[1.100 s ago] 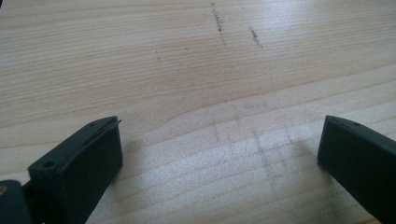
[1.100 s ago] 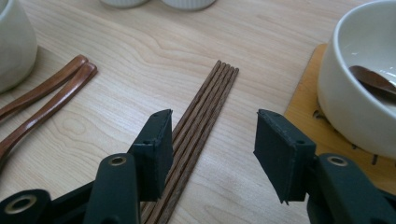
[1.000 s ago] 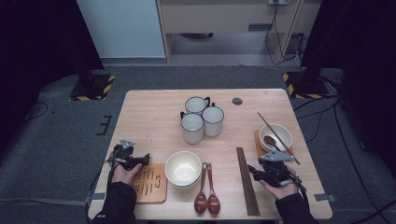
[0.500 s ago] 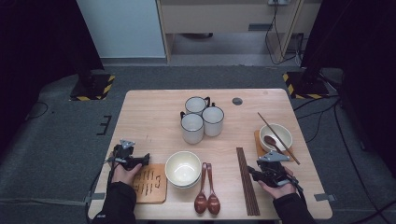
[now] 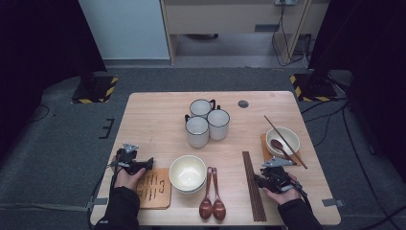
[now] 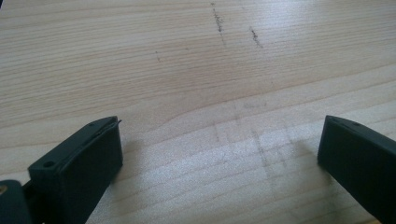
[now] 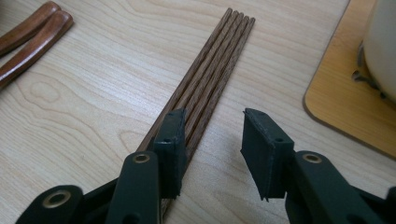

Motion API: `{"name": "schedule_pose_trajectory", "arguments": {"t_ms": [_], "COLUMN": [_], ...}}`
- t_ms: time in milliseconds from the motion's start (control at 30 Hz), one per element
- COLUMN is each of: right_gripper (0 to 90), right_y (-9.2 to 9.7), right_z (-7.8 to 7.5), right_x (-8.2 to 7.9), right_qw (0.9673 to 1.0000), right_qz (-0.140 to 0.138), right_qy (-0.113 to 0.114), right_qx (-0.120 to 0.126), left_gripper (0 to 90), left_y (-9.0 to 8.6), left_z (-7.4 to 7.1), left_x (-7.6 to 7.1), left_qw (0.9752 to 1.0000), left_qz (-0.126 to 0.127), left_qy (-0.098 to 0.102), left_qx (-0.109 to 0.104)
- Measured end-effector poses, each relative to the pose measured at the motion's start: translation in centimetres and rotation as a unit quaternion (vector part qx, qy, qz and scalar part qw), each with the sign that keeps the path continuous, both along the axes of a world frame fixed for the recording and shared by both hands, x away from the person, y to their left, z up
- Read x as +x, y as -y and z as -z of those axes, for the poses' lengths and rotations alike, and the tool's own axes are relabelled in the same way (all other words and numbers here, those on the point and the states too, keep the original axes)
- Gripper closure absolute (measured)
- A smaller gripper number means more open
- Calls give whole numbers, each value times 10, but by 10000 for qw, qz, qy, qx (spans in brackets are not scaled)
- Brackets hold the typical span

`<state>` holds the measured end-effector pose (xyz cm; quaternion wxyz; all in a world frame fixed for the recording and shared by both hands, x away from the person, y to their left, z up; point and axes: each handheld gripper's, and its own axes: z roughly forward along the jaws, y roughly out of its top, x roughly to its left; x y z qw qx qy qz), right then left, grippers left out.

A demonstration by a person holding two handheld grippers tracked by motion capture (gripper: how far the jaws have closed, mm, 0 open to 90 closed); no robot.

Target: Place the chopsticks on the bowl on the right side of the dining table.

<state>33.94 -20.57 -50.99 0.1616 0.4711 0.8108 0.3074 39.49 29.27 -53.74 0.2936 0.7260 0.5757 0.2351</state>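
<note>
Chopsticks [image 5: 253, 184] lie in a tight brown bundle near the front edge of the table [image 5: 158, 120], on the right side. The right gripper [image 5: 261, 180] sits low just beside them, held in a hand at the front edge. In the right gripper view the bundle [image 7: 205, 84] runs away from the camera, and the left jaw stands over its near end. The other jaw stands over bare wood to the side. The jaws are partly open and have just been closing, but they do not press on the sticks yet. The bundle's near end is hidden under the jaw.

Bare wood lies between the bundle and two brown spoons [image 5: 212, 194], so there is some room there. On the other side an orange mat [image 7: 345, 102] is close by, with a white bowl [image 5: 283, 140] on it. That bowl is cut off at the edge of the right gripper view.

The left gripper [image 5: 143, 165] is at the front left, next to a wooden board [image 5: 155, 191]. Its jaws are wide apart with only bare table between them.

A bigger cream bowl [image 5: 187, 172] sits in the middle. Farther back stand three white mugs [image 5: 207, 122] close together, with lots of open table around them.
</note>
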Motion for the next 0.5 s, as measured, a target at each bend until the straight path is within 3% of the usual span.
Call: {"name": "schedule_pose_trajectory", "arguments": {"t_ms": [500], "right_gripper": [654], "right_y": [-1], "right_z": [5], "right_x": [2], "right_qw": [9998], "right_qz": [-64], "right_qy": [-175], "right_qx": [-91], "left_gripper": [0], "left_y": [0], "left_z": [0], "left_x": [0], "left_qw": [10000], "left_qz": [1], "left_qy": [-1], "left_qx": [2]}}
